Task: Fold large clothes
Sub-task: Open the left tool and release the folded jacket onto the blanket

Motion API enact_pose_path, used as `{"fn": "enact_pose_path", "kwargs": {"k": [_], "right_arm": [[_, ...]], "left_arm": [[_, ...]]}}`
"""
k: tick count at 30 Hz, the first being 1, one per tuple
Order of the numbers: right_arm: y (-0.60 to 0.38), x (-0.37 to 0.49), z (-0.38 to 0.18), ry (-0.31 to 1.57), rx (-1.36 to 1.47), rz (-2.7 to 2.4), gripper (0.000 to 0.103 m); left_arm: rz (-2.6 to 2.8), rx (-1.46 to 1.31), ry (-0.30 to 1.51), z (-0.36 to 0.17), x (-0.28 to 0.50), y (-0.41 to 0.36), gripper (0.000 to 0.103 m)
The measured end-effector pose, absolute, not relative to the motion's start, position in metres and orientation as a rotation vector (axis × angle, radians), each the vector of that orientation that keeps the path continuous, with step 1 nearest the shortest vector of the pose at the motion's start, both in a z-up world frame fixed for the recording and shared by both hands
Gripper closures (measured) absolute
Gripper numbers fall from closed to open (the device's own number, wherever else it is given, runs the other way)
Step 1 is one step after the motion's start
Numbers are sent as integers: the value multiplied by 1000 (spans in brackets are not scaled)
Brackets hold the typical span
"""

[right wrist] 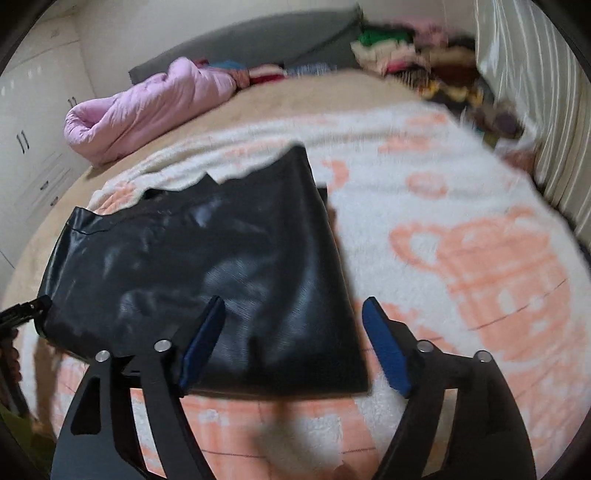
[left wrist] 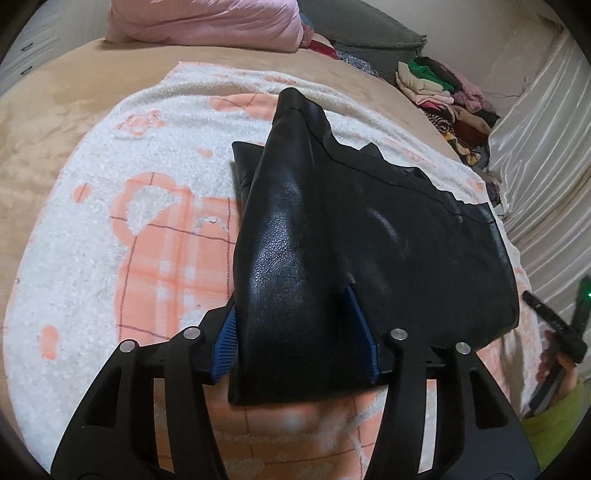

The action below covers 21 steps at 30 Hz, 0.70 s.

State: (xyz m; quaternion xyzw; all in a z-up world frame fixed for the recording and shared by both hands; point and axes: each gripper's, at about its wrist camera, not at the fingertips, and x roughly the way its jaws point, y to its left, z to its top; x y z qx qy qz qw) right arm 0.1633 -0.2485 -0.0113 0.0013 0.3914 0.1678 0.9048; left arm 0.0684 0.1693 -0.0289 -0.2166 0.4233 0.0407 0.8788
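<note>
A black leather garment [left wrist: 369, 236] lies folded on a white and orange fleece blanket [left wrist: 110, 229] on the bed. My left gripper [left wrist: 295, 332] has its blue pads on either side of a raised fold of the garment and holds it up off the blanket. In the right wrist view the same garment [right wrist: 207, 273] lies flat. My right gripper [right wrist: 291, 339] is open just above its near right corner, holding nothing. The right gripper also shows at the left wrist view's right edge [left wrist: 561, 328].
A pink quilt [left wrist: 207, 22] and a grey cushion [left wrist: 369, 26] lie at the bed's far end. A pile of mixed clothes [left wrist: 443, 96] sits at the far right beside a pale curtain [left wrist: 546, 147]. White cupboards [right wrist: 33, 140] stand on the left.
</note>
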Motion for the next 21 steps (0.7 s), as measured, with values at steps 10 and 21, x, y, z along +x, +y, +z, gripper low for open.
{"fn": "enact_pose_path", "kwargs": {"k": [10,21], "right_arm": [[-144,131,5,790,-87,634,53],[-74,131,-19,873,-151,644,68]], "left_arm": [[124,-411,847,-15,55,171,30],[121,-452,848,-18,57,182,12]]}}
